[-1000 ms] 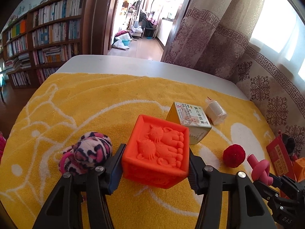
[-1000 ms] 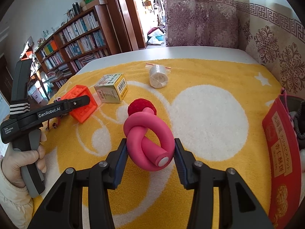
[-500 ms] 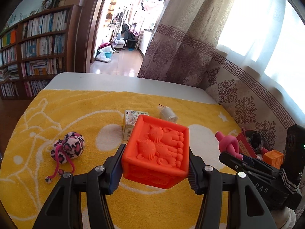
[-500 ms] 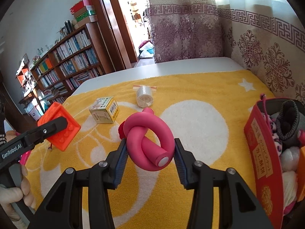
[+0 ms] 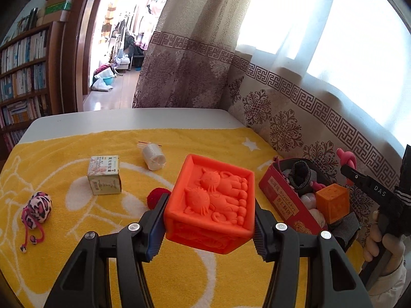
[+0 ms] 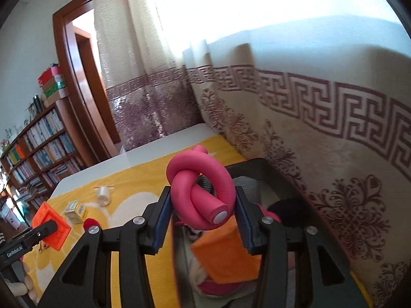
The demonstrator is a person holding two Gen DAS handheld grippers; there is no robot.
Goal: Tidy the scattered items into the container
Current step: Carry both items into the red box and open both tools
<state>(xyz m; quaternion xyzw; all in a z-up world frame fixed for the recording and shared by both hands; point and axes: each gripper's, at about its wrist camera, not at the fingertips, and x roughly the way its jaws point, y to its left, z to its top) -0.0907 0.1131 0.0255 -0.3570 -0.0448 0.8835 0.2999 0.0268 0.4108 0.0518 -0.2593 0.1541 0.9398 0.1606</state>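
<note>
Above the crowded red box at five o'clock, the right hand-held gripper clamps a pink knot that may bounce out on release, while the left hand-held gripper grips an orange block.

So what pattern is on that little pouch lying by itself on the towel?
Pink, black and white leopard spots on the pouch, clearest in the left wrist view.

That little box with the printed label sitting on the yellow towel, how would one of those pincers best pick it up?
A judgement: take the box from above, gripper fingers closing on its two opposite upright side faces. It stands squarely on the towel, its flat, parallel sides give the pads even contact, and open towel on every side leaves the fingers room.
</note>
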